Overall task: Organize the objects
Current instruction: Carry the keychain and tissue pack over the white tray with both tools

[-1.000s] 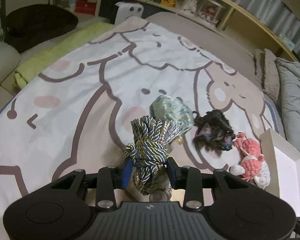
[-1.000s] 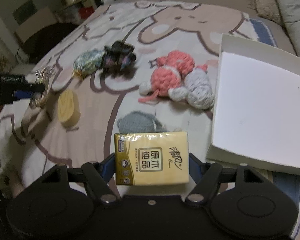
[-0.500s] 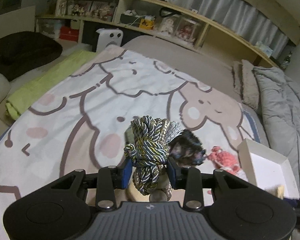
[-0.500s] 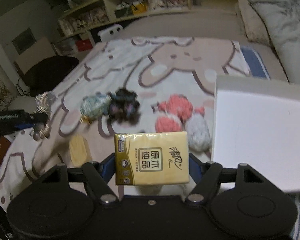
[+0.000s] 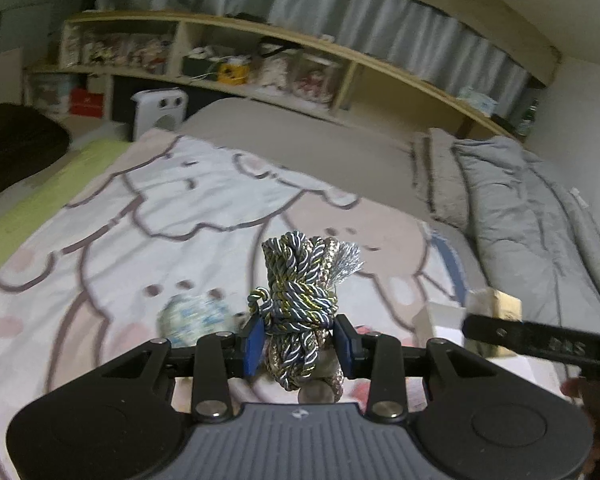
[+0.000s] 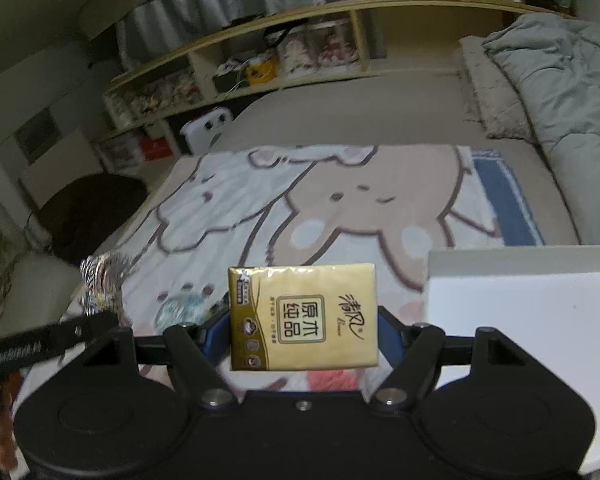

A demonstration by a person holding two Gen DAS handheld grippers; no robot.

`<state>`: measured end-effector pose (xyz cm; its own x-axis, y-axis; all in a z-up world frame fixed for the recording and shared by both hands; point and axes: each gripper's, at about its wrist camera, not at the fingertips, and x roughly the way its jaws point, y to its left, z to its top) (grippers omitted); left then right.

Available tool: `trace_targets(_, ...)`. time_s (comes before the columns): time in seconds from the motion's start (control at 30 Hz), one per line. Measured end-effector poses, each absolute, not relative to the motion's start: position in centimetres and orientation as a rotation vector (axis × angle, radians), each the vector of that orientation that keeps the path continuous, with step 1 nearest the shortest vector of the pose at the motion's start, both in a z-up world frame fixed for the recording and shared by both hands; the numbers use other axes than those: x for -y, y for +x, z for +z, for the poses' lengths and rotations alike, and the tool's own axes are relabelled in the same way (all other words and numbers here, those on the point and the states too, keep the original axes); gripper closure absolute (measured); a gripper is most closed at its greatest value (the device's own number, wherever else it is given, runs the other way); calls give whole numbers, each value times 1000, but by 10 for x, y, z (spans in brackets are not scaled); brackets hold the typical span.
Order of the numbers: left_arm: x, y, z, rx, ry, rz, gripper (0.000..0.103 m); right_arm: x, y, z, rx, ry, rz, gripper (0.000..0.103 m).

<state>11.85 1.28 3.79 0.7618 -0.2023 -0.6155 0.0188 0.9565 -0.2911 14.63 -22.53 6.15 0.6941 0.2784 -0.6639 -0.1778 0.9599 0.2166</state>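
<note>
My left gripper (image 5: 298, 346) is shut on a twisted blue, gold and silver rope bundle (image 5: 298, 292), held high above the bed. My right gripper (image 6: 302, 338) is shut on a gold tissue pack (image 6: 303, 317), also held high. The white box (image 6: 524, 320) lies on the bed at the right, just right of the tissue pack. In the left wrist view the right gripper's arm (image 5: 540, 342) and the tissue pack (image 5: 496, 306) show at the right, over the white box (image 5: 440, 316). In the right wrist view the rope bundle (image 6: 100, 280) shows at the left.
A teal yarn ball (image 5: 192, 314) lies on the cartoon blanket (image 5: 160, 216) below the left gripper; it also shows in the right wrist view (image 6: 180, 308). A pink knitted item (image 6: 332, 380) peeks under the tissue pack. A grey duvet (image 5: 540, 216) lies right. Shelves (image 5: 260, 68) line the far wall.
Both grippers have risen and tilted up, so the bed items dropped low or out of view. Each still holds its object. The right gripper has come closer to the left.
</note>
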Motion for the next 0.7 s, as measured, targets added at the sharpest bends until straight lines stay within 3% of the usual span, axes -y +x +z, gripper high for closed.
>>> trace_targets(0.4, 85, 166, 35, -677, -270, -313, 65, 323, 187, 44, -752, 137, 5, 29)
trace_targets(0.7, 159, 200, -9, -739, -275, -434, 64, 374, 205, 4, -816, 183, -85, 29)
